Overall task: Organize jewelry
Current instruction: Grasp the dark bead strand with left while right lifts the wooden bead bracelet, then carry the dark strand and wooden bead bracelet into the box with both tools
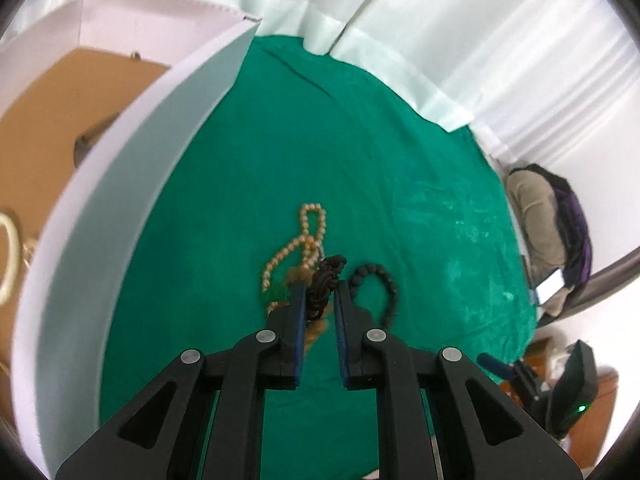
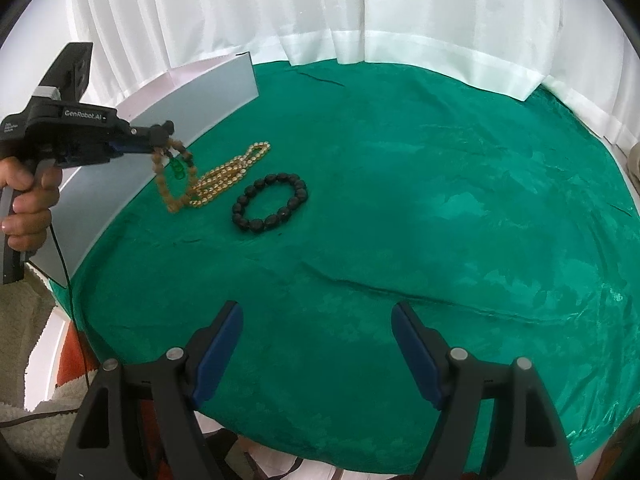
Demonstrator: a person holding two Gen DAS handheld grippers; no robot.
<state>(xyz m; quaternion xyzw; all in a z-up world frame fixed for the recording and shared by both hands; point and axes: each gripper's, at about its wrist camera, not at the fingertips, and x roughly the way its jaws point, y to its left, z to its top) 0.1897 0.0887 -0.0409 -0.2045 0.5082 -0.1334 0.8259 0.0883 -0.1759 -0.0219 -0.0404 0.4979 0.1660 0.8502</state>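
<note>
Underneath everything lies the green cloth [image 2: 400, 208], which covers the table below both grippers. To the left of the left gripper [image 1: 320, 292] stands the white box [image 1: 132, 184], with its wall just beside the jaws; its brown inside shows beyond the wall, and a pale ring [image 1: 8, 256] lies in it.

The right gripper [image 2: 318, 344] hangs low over the cloth with its jaws wide apart and nothing between them. The jewelry is far ahead of these jaws and to their left.

The left gripper has its jaws pressed together on the dark knotted cord of the brown bead bracelet [image 2: 172, 176]. This bracelet hangs down from the jaws, with a small green charm [image 2: 178, 170] inside its loop, and its lower part is at the cloth near the box wall.

Just ahead of the left jaws the gold bead necklace [image 2: 232, 172] lies on the cloth. The black bead bracelet [image 2: 270, 202] lies a little to the right of the jaws, apart from the necklace.
</note>
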